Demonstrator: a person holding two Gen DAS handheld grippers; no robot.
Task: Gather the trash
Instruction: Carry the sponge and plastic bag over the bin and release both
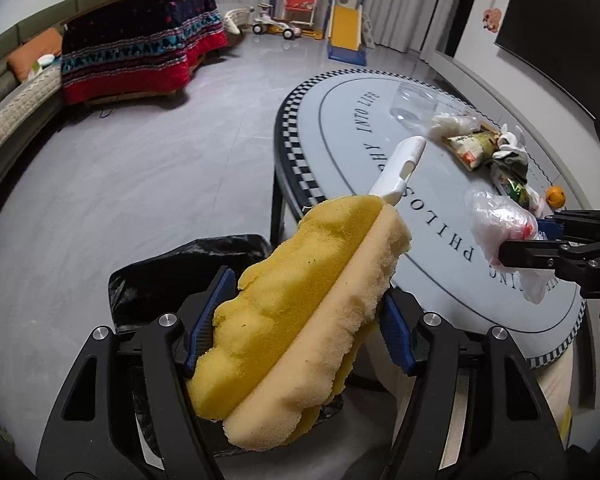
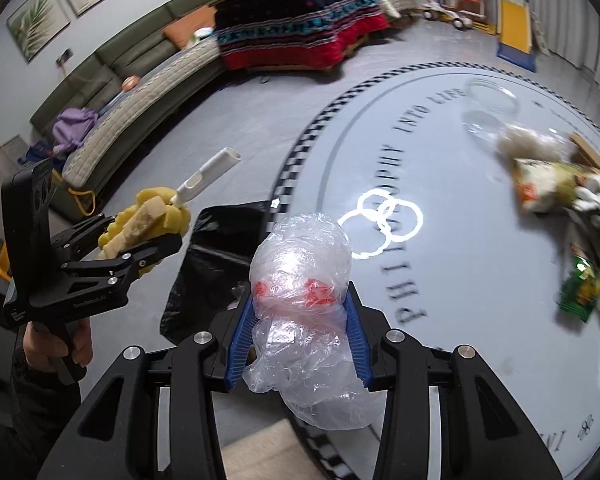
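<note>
My left gripper [image 1: 300, 312] is shut on a worn yellow sponge brush [image 1: 296, 308] whose white handle [image 1: 400, 168] sticks out forward. It hangs above a black bin bag [image 1: 160, 276] beside the round table. The same left gripper [image 2: 140, 240] and sponge brush [image 2: 148, 216] show at the left of the right wrist view, with a hand on the grip. My right gripper [image 2: 298, 320] is shut on a crumpled clear plastic bag [image 2: 300, 300] with red print, over the table's near edge. That right gripper [image 1: 540, 236] and plastic bag [image 1: 496, 220] appear at the right of the left wrist view.
On the round grey table [image 1: 340, 128] with a checkered rim lie a clear plastic cup [image 1: 414, 102], snack wrappers [image 1: 472, 146], a white glove [image 1: 508, 142] and a small orange [image 1: 556, 196]. A blanket-covered table [image 1: 140, 48], a sofa [image 2: 112, 64] and a toy slide [image 1: 346, 32] stand around the tiled floor.
</note>
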